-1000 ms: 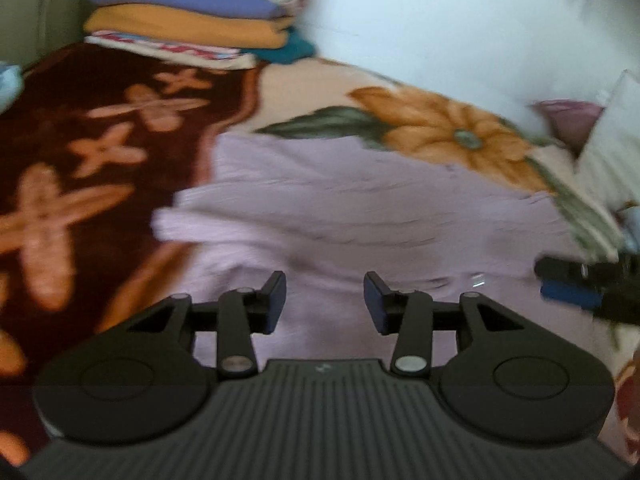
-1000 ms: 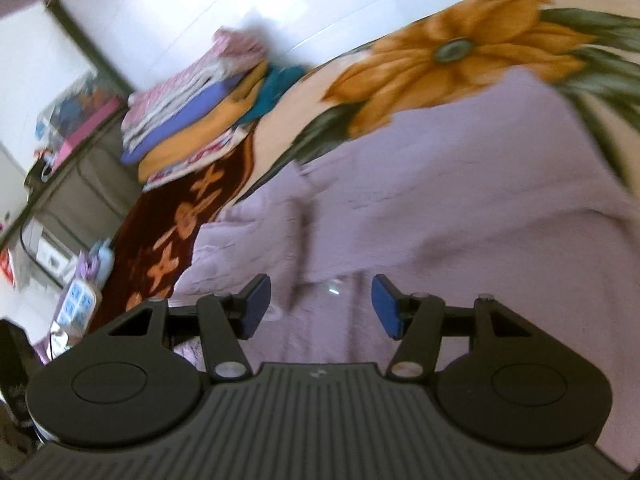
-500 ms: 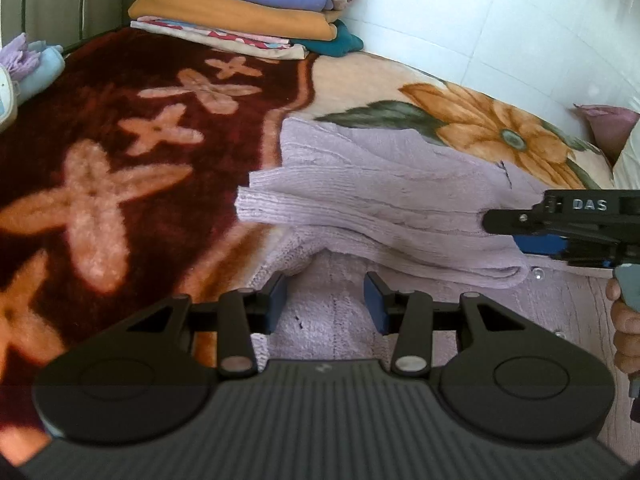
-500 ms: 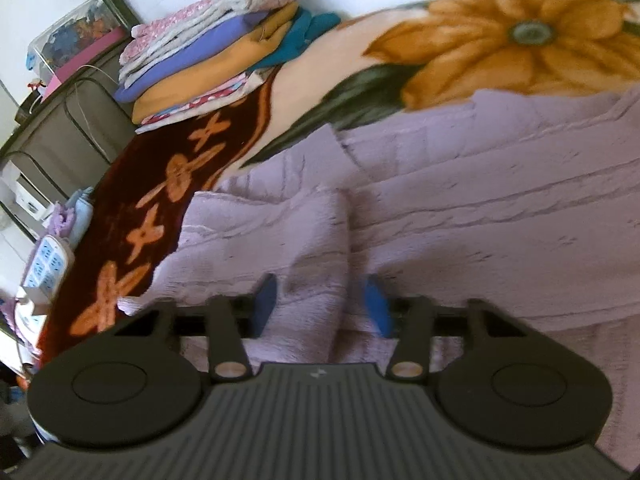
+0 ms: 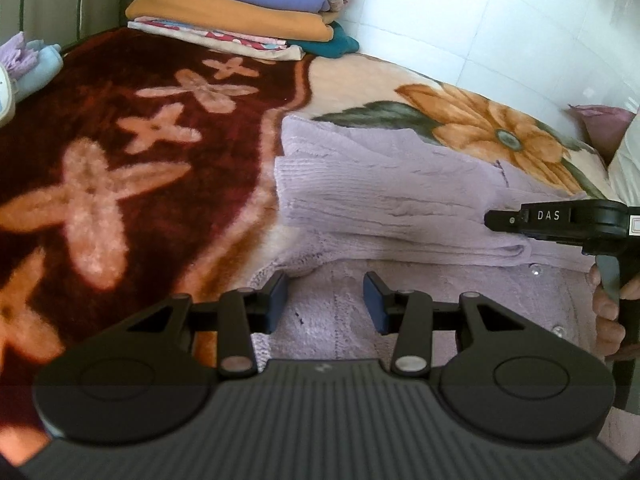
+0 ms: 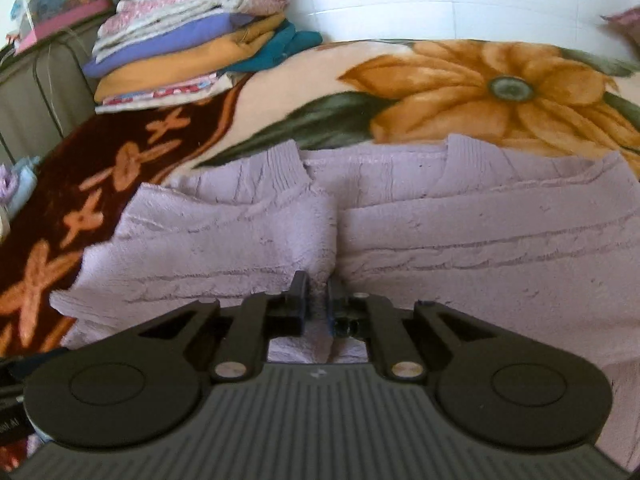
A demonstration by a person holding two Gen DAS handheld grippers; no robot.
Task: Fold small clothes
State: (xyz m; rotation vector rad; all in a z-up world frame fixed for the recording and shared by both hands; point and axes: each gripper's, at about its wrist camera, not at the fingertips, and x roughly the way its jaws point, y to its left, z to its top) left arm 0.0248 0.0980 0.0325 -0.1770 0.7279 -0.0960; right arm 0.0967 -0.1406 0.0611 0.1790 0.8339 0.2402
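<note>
A lilac knitted cardigan (image 5: 384, 204) lies flat on a floral blanket, with both sleeves folded across its body; it also shows in the right wrist view (image 6: 460, 236). My left gripper (image 5: 325, 300) is open and empty, low over the cardigan's near left part. My right gripper (image 6: 318, 300) is shut on a pinch of the lilac cardigan where the two folded sleeves meet. In the left wrist view the right gripper (image 5: 496, 219) comes in from the right edge, held by a hand, over the cardigan.
A stack of folded clothes (image 5: 240, 4) stands at the blanket's far left by the white wall; it also shows in the right wrist view (image 6: 192, 40). The dark red part of the blanket (image 5: 120, 152) lies left. A pillow (image 5: 600, 128) sits far right.
My right gripper has shut on the cardigan fabric; it was open one second ago. My left gripper has drawn back toward the cardigan's near left part and stays open.
</note>
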